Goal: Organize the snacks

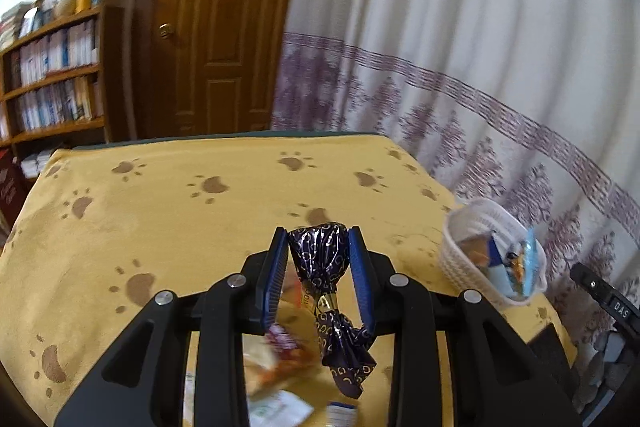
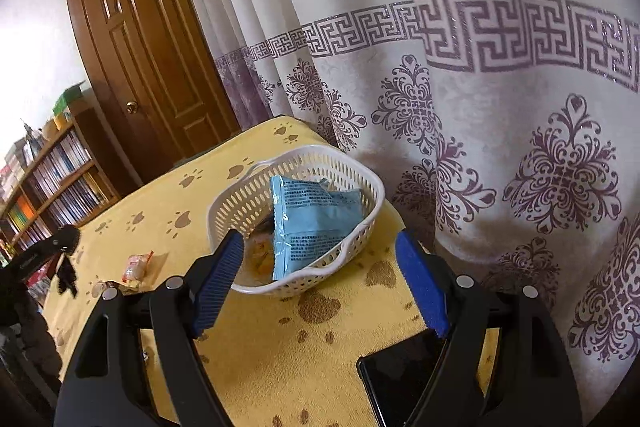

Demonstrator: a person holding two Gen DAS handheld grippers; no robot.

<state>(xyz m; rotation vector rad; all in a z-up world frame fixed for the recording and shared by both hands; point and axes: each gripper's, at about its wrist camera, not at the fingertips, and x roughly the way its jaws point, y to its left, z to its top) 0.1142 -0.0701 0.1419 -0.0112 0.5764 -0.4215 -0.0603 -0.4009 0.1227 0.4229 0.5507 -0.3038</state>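
My left gripper is shut on a dark blue foil-wrapped candy with a twisted tail, held above the yellow paw-print tablecloth. A white plastic basket stands to its right with snack packets inside. In the right wrist view the same basket holds a light blue packet and some orange snacks. My right gripper is open and empty, just in front of the basket. The left gripper with its candy also shows at the far left of that view.
Several loose snack packets lie on the cloth below my left gripper. A small orange-white snack lies left of the basket. A black phone lies near the table's right front edge. A patterned curtain hangs right behind the table.
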